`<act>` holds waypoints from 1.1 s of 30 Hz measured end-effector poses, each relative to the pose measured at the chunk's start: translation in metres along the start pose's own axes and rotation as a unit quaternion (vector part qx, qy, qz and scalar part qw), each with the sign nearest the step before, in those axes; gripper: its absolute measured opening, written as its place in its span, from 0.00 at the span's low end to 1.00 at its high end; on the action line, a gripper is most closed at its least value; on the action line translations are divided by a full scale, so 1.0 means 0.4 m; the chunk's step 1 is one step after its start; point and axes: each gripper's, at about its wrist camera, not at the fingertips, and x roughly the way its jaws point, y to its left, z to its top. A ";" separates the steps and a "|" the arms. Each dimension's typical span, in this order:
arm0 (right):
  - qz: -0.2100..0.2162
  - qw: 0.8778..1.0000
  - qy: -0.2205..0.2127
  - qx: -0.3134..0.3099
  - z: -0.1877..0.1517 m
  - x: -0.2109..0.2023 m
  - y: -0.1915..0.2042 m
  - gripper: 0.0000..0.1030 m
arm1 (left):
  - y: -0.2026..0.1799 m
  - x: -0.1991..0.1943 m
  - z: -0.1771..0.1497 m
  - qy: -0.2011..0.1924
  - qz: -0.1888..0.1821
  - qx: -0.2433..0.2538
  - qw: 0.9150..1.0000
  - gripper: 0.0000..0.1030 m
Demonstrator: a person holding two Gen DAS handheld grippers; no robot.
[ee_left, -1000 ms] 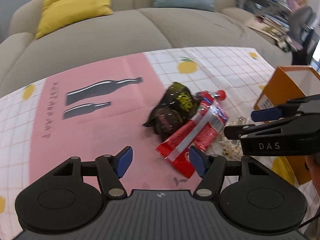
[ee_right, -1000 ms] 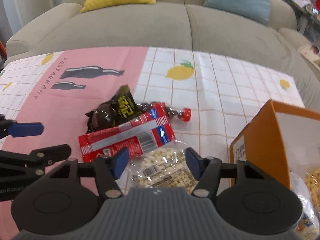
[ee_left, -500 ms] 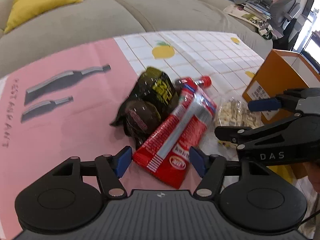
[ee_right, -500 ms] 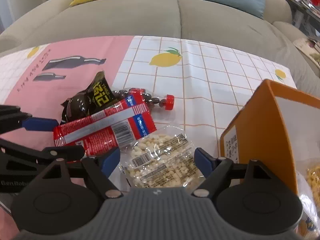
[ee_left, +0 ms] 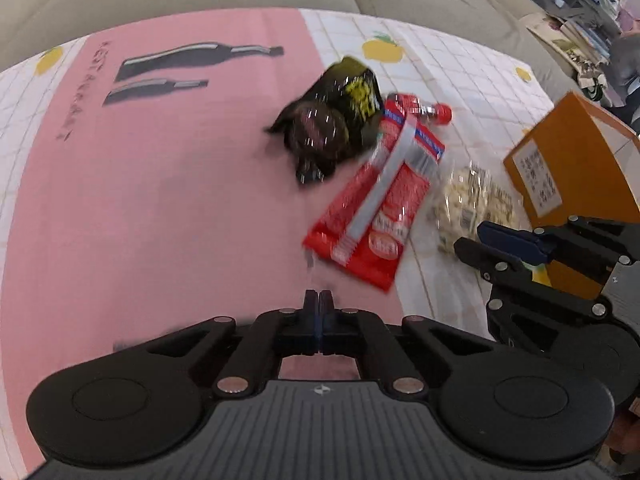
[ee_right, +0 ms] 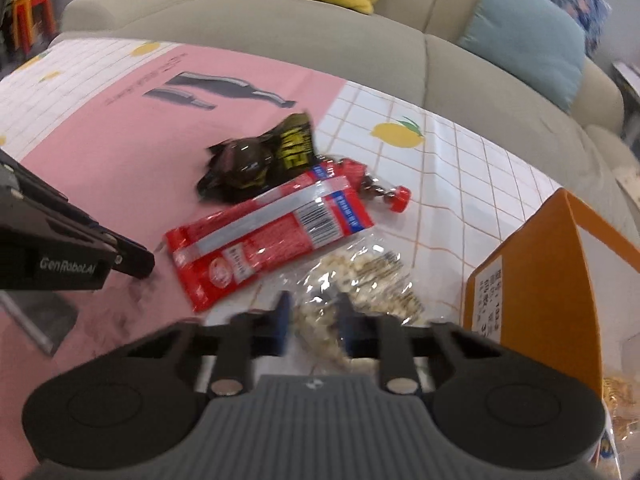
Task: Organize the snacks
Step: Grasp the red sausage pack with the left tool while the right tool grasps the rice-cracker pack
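Observation:
A clear bag of pale nuts (ee_right: 356,280) lies on the tablecloth beside the orange box (ee_right: 528,276). My right gripper (ee_right: 312,316) is shut on the near end of this bag. A red snack packet (ee_right: 268,240) lies left of it, with a black and yellow packet (ee_right: 256,160) and a red-capped tube (ee_right: 396,198) behind. In the left wrist view my left gripper (ee_left: 319,304) is shut and empty, just short of the red packet (ee_left: 380,200); the nut bag (ee_left: 472,204) and my right gripper (ee_left: 492,240) show at the right.
The table has a pink and white checked cloth (ee_left: 140,200) with lemon prints. The orange box (ee_left: 572,168) stands open at the right edge with snacks inside. A beige sofa (ee_right: 280,40) with yellow and blue cushions runs behind the table.
My left gripper has shut on nothing and drawn back from the red packet. My right gripper has closed onto the nut bag.

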 end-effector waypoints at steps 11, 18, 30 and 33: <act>-0.006 0.996 -0.009 0.091 -0.057 -0.068 -0.037 0.41 | -0.054 -0.066 0.003 -0.069 -0.005 0.070 0.995 0.41; 0.007 0.955 0.002 0.295 -0.059 -0.043 -0.138 0.70 | -0.097 -0.017 0.049 -0.085 0.007 0.165 0.983 0.63; -0.004 0.910 0.063 0.410 -0.008 0.054 -0.167 0.85 | -0.133 0.090 0.057 -0.077 0.024 0.253 0.964 0.81; -0.012 0.908 0.073 0.412 -0.002 0.073 -0.168 0.86 | -0.130 0.102 0.074 -0.076 0.019 0.232 0.969 0.79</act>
